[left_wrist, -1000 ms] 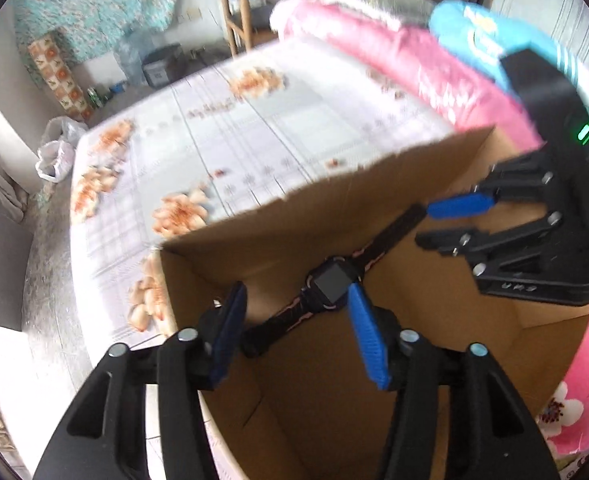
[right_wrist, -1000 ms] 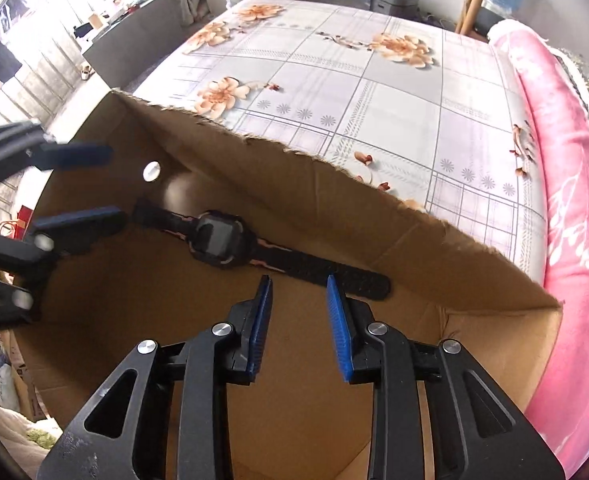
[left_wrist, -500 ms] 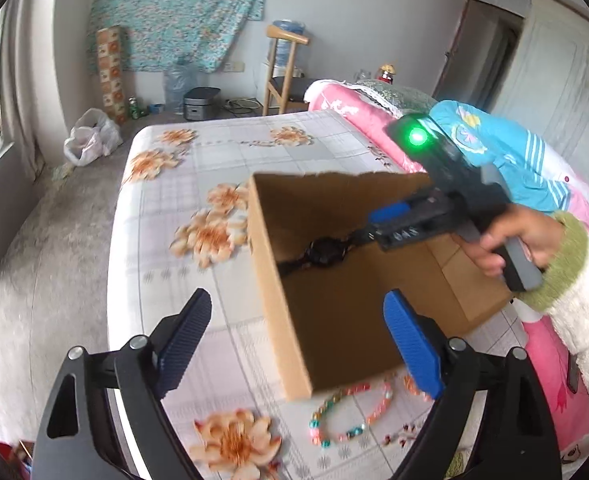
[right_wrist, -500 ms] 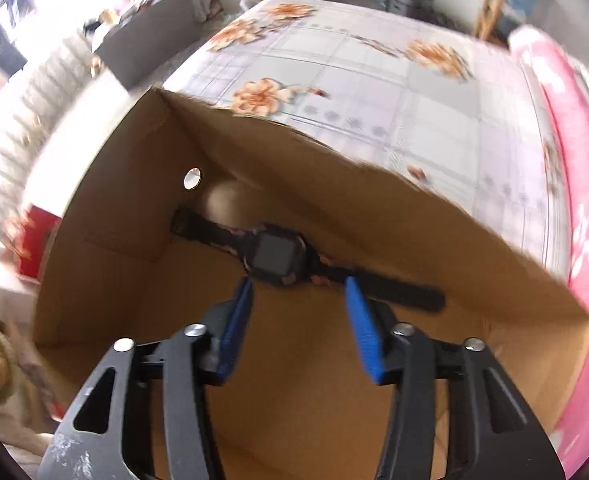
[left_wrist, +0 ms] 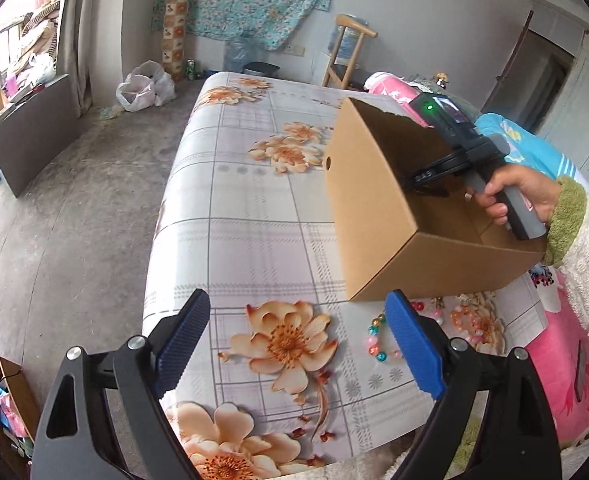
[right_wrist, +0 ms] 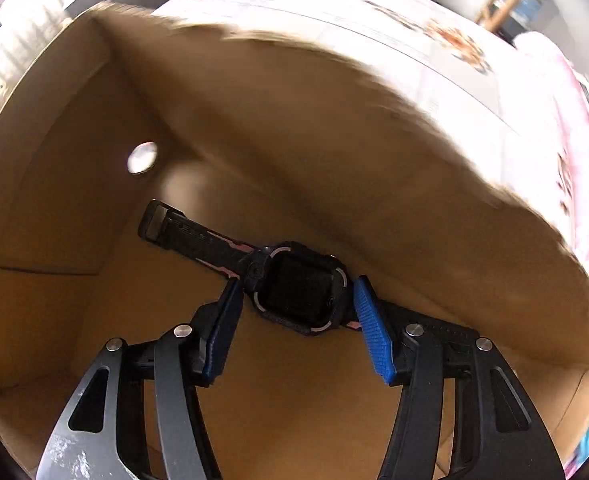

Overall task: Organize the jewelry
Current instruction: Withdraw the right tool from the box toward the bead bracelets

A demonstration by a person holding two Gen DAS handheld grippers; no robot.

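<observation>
A black smartwatch (right_wrist: 298, 298) with pink trim lies flat on the floor of an open cardboard box (left_wrist: 374, 216). My right gripper (right_wrist: 297, 283) points down into the box. Its jaws are opening and straddle the watch body, one blue pad on each side, with no clear press on it. In the left wrist view a hand (left_wrist: 510, 192) holds that gripper and the box wall hides its fingers. My left gripper (left_wrist: 298, 344) hangs wide open over the floral tablecloth, in front of the box, with nothing between its pads. A coloured bead bracelet (left_wrist: 376, 340) lies by the box's near corner.
The box stands on a table with a floral cloth (left_wrist: 254, 208). More beads and small trinkets (left_wrist: 470, 316) lie along the box's front. Pink bedding (left_wrist: 566, 360) is on the right. Bare floor, a wooden chair (left_wrist: 346, 52) and bags are beyond the table.
My left gripper has pulled back out of the box, away from the watch, and opened wide. My right gripper has sunk over the watch and spread its jaws around the watch body.
</observation>
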